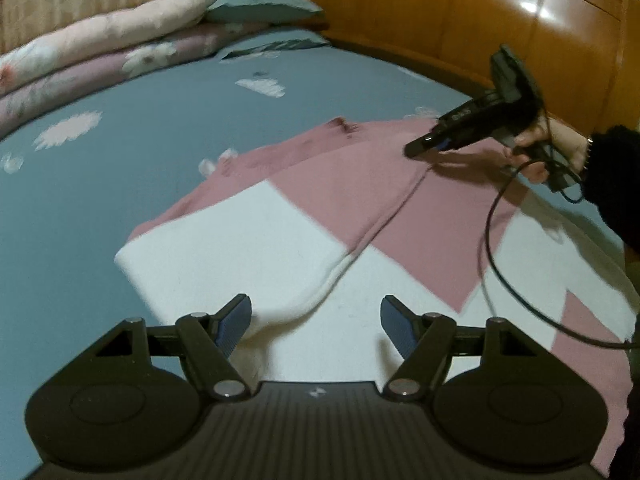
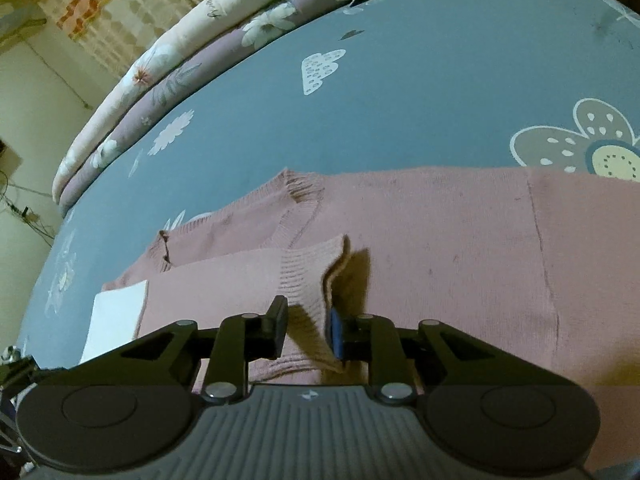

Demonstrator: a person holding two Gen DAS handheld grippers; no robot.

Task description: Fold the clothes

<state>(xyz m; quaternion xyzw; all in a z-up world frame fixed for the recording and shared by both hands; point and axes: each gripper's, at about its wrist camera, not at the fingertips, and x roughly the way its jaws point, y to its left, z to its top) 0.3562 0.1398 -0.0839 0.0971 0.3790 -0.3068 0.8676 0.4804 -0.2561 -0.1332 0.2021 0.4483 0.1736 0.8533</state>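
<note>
A pink and white knitted sweater lies flat on the blue bed sheet. One sleeve is folded across its body. My left gripper is open, hovering over the white lower part, its left finger by the sleeve's fold. My right gripper is shut on the pink ribbed sleeve cuff, holding it over the pink chest; it also shows in the left wrist view, low over the sweater's upper part. The collar lies beyond the cuff.
Folded floral quilts are stacked along the far left edge of the bed. A wooden headboard stands at the far right. A pillow lies by the headboard. A black cable hangs from the right gripper over the sweater.
</note>
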